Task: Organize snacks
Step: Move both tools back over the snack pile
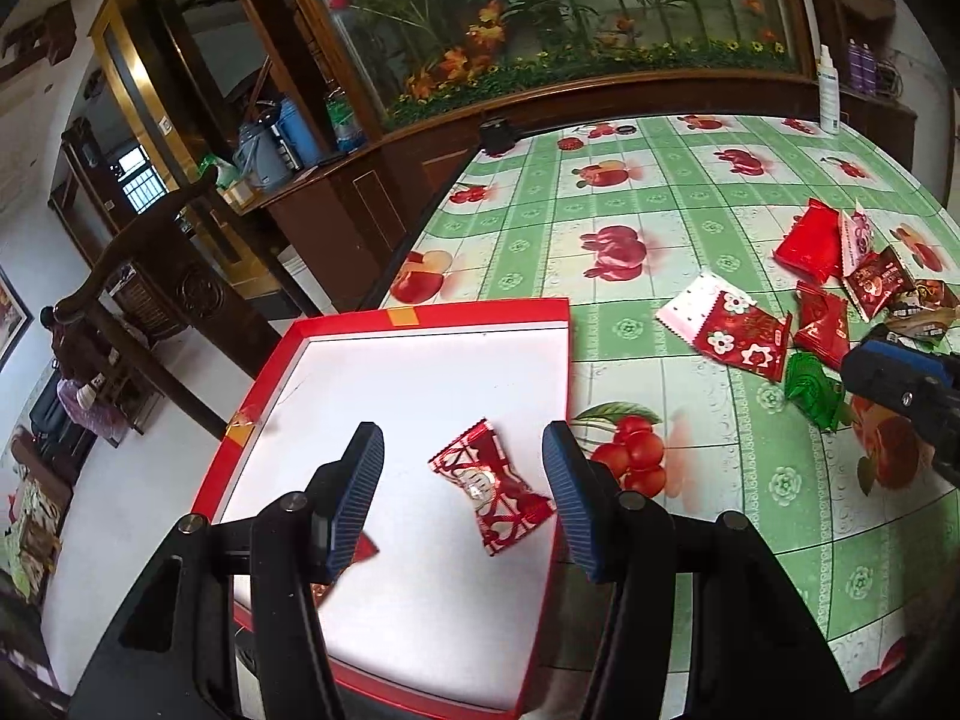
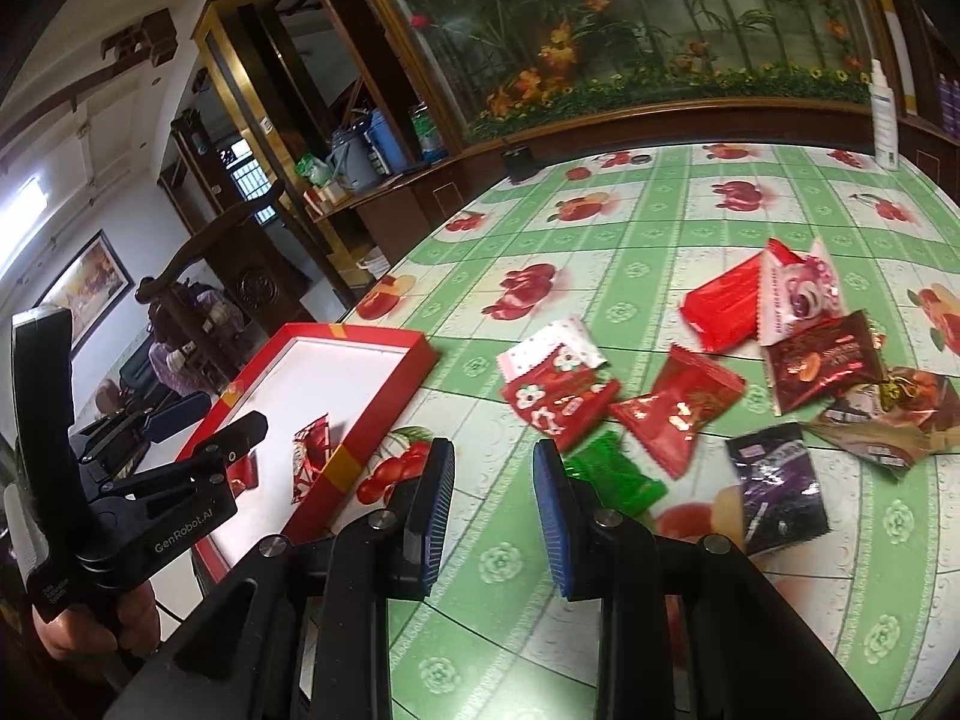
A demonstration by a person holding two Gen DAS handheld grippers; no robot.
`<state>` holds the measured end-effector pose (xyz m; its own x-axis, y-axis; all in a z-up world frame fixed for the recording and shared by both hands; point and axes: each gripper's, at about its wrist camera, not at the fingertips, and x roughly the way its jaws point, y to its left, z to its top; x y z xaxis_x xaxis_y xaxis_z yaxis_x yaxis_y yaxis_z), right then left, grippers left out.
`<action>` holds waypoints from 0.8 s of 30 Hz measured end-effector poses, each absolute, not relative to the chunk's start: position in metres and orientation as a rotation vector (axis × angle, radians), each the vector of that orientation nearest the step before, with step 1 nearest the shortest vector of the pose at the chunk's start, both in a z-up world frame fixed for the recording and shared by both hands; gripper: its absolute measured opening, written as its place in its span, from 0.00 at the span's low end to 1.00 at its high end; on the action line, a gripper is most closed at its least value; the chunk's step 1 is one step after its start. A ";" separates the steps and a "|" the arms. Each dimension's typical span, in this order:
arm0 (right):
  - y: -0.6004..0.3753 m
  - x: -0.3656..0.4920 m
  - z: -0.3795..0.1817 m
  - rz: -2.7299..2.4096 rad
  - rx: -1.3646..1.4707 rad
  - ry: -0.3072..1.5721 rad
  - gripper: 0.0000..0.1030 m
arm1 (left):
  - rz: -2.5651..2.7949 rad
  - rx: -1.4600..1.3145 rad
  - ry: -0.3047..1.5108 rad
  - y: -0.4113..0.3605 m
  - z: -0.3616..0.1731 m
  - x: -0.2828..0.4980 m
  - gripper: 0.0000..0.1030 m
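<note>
**Snack sort: one wrapped sweet in tray**

Tray [image 1: 543, 315], red rim and white floor, sits at the table [image 1: 678, 222] edge. Left gripper [image 1: 463, 495] hangs over it, fingers apart, nothing held; red foil candy [image 1: 489, 483] lies on the tray floor below the gap. Right gripper [image 2: 493, 519] is over the tablecloth, fingers close together with a gap, empty. Green packet [image 2: 618, 474] lies just beyond its right finger; loose snack pile [image 2: 798, 354] spreads further right

A lived-in home, likely a dining or sitting room. A table [image 2: 690, 192] wears a green fruit-print oilcloth, dark carved wooden cabinets [image 1: 336, 204] line the wall, thermos jugs [image 1: 282, 144] stand on a sideboard, and a framed picture [image 2: 84, 288] hangs at left.
</note>
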<state>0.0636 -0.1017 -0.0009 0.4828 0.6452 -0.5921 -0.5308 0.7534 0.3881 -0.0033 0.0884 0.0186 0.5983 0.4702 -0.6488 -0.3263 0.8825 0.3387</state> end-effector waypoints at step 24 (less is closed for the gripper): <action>-0.125 0.073 -0.006 0.679 0.201 0.792 0.30 | 0.441 0.211 0.814 0.073 0.017 0.009 0.52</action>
